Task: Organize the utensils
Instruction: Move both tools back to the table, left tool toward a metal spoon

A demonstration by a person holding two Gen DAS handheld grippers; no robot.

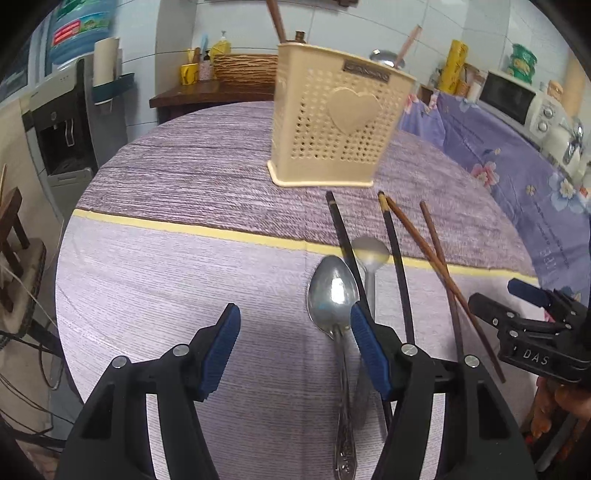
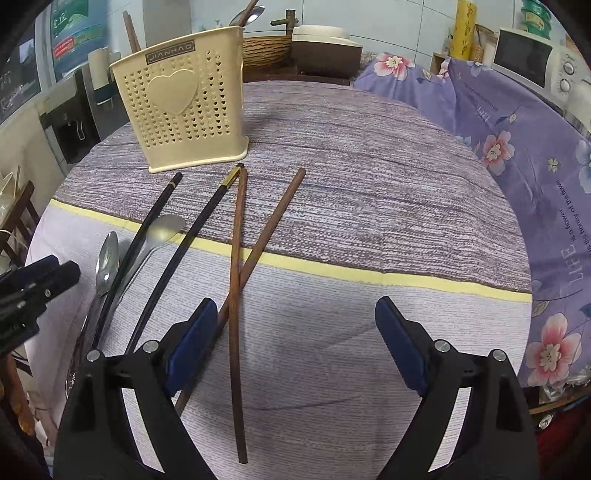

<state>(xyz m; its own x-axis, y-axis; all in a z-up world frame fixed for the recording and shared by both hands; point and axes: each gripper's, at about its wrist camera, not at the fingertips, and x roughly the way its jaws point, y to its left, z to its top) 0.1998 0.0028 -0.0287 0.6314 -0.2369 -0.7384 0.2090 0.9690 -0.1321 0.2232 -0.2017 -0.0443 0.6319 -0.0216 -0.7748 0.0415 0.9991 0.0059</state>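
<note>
Cream holder (image 2: pixel 184 107) with spoon (image 2: pixel 248 17); grippers agape

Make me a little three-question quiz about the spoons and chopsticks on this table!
1. True or false: the two brown chopsticks lie crossed over each other.
2. How many spoons lie on the tablecloth? A) one B) two C) four
3. Fill in: the raised shape on the front of the beige utensil holder is a ____.

Key: 1 true. 2 B: a shiny spoon and a duller spoon beside it. 3 heart.

Bonus look: the left gripper and the right gripper both hang open over the table, holding nothing.
</note>
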